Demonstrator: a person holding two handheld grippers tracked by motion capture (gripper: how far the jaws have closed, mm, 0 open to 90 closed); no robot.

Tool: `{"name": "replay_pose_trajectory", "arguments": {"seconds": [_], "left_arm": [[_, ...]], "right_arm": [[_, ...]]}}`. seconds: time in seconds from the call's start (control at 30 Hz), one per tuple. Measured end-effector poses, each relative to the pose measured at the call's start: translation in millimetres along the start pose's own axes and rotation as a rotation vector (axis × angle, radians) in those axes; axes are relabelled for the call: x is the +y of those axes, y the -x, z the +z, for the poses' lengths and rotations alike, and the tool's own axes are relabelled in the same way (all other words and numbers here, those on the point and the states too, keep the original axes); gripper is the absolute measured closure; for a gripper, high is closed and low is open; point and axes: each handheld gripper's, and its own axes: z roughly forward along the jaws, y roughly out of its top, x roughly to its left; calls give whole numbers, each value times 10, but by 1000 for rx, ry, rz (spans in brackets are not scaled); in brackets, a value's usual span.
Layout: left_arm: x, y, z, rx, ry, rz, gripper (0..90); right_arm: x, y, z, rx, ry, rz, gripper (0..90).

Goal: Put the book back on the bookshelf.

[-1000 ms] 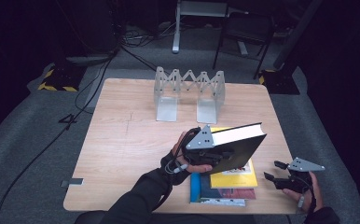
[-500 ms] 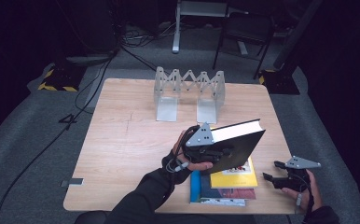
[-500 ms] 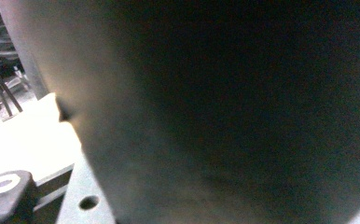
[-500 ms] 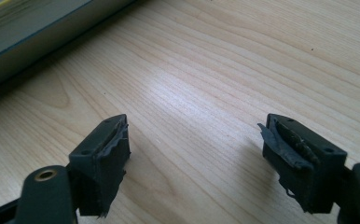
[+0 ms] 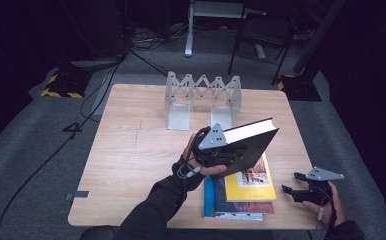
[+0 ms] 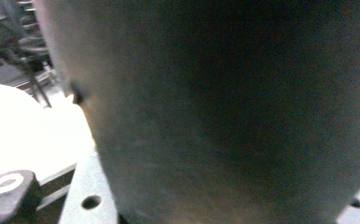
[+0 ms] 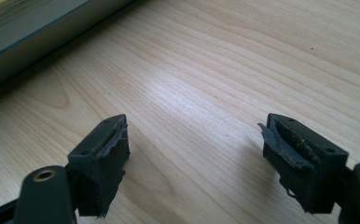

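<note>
1. My left claw [image 5: 231, 152] has carried the black book [image 5: 248, 145] a little to the right and tipped it steeper, clamped by its lower edge above the stack of books [image 5: 241, 192].
2. My right claw [image 7: 194, 158] has just spread its jaws wider, with bare worktop [image 7: 206, 74] between them.

No legible text anywhere.

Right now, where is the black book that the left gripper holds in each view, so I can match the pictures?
High view: the black book is right of centre, lifted and tilted above the stack of books, clamped in the left gripper.
Left gripper view: the book's dark cover spans most of the picture, close and blurred.
Right gripper view: not in it; the right gripper stands open above bare wood.
Shared landmark: the wooden table.
</note>
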Motion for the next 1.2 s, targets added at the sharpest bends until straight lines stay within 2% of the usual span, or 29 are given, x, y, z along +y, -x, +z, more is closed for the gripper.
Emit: {"name": "replay_pose_trajectory", "arguments": {"seconds": [0.3,0.47,0.73,1.03,1.2], "left_arm": [[-4,-211,-145,119,-11,-22,520],[-28,-306,-220,157,-6,-43,521],[-78,-506,-404,248,-12,-71,522],[-160,-744,-627,368,-28,-112,524],[-207,-851,-695,435,-41,-127,524]], "right_arm": [[0,-1,0,0,-1,1,221],[1,0,0,0,-1,2,221],[1,0,0,0,-1,2,220],[1,1,0,0,-1,3,219],[1,2,0,-1,-2,3,219]]}}
